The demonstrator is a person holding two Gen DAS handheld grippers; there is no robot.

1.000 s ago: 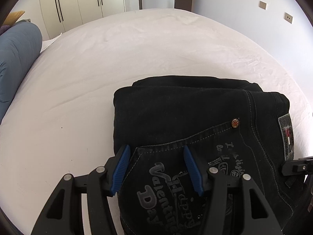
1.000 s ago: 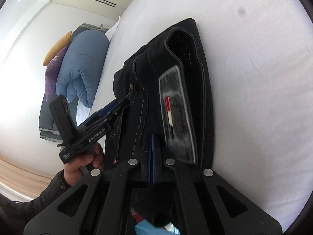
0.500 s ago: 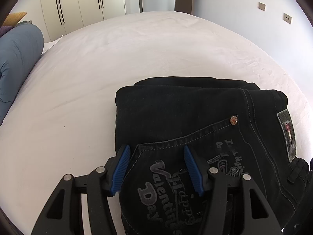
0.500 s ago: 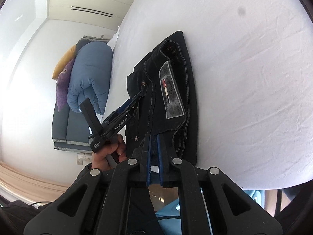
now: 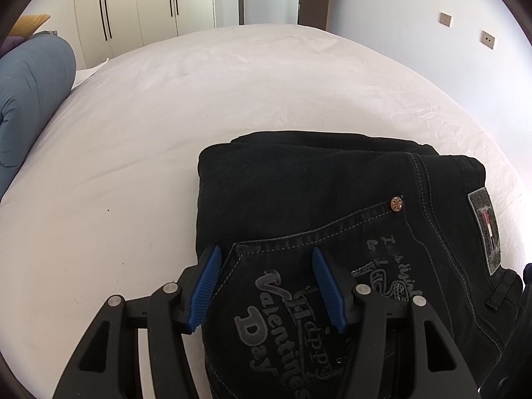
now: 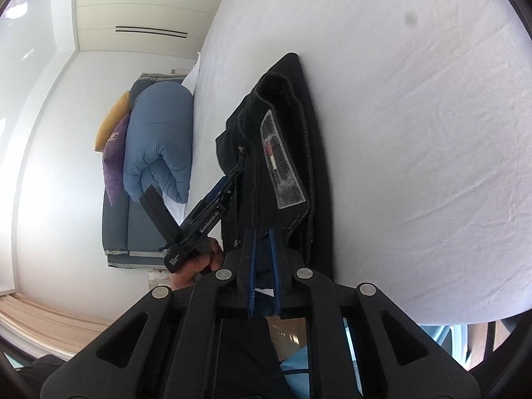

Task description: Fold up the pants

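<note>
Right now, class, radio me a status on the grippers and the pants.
Left gripper open over pants. Right gripper near shut, gripping nothing visible. Pants folded on bed. Nothing in the way.

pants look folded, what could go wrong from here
1. The left tongs sit open right over the top layer of the pants; dragging as they lift could rumple the fold.
2. The pants lie at the near edge of the bed, with the right tongs at that end; a bump there might slide them off.
</note>
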